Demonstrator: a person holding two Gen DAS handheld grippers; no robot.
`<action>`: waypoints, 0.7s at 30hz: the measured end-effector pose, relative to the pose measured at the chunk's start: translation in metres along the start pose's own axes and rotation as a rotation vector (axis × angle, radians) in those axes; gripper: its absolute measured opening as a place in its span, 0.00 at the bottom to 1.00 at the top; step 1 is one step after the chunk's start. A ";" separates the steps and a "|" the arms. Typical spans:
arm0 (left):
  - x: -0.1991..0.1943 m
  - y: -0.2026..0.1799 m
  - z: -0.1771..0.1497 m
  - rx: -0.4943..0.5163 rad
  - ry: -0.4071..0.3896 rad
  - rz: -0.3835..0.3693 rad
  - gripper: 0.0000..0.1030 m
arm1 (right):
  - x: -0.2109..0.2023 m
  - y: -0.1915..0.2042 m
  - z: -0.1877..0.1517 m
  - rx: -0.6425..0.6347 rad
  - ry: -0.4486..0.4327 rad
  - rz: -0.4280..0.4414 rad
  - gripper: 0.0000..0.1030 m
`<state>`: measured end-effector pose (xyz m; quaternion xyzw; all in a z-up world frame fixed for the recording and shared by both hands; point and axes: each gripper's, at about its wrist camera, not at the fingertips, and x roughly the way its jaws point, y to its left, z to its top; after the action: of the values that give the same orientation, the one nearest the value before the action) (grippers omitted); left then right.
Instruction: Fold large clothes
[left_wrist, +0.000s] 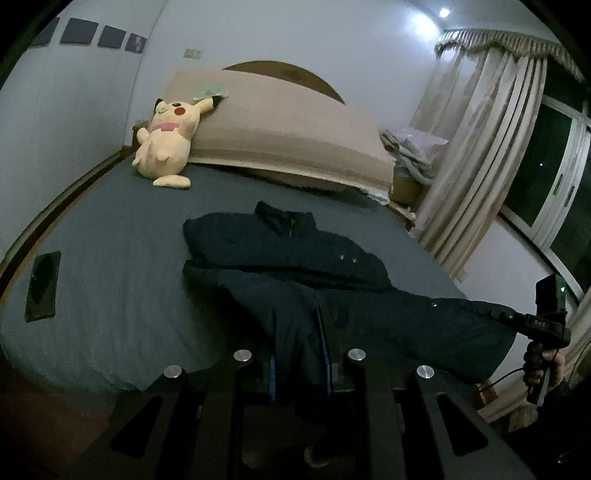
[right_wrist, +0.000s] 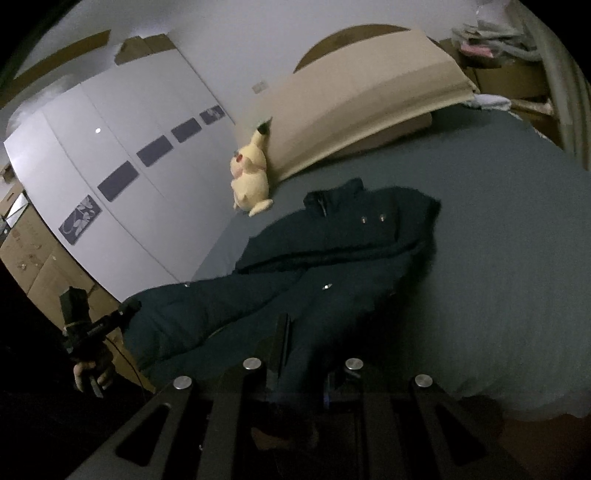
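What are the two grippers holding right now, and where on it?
Both hold the dark jacket by its bottom hem: left gripper and right gripper, one at each end.

Open sheet (right_wrist: 498, 240) beyond jacket (right_wrist: 332, 251)

My left gripper (left_wrist: 299, 373) fingertips are buried in the dark jacket (left_wrist: 295, 280) hem, so the pads don't show. Same for my right gripper (right_wrist: 303, 373): the tips are lost in dark fabric. The jacket's lower edge is hidden behind both gripper frames. My right hand (left_wrist: 543, 365) is half cut by the fisheye rim and very dark. My left hand (right_wrist: 88, 376) is blurred, its sleeve lost in black. The dark flat thing (left_wrist: 42, 286) on the bed (left_wrist: 122, 258) is too dim to identify. The pile (left_wrist: 413, 151) by the curtain (left_wrist: 480, 147) is unclear.
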<state>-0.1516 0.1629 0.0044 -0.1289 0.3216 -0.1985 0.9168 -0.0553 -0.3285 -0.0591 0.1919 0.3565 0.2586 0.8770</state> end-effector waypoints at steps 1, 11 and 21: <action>-0.001 0.000 0.002 0.000 -0.004 0.001 0.19 | -0.004 0.001 0.002 -0.003 -0.009 0.006 0.13; 0.011 0.007 0.021 -0.013 -0.045 -0.019 0.19 | -0.013 -0.003 0.015 -0.012 -0.055 0.032 0.13; 0.045 0.014 0.045 -0.071 -0.078 0.035 0.19 | 0.012 -0.016 0.041 0.056 -0.141 0.054 0.13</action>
<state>-0.0869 0.1599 0.0094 -0.1636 0.2944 -0.1659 0.9268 -0.0131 -0.3404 -0.0458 0.2436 0.2957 0.2578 0.8870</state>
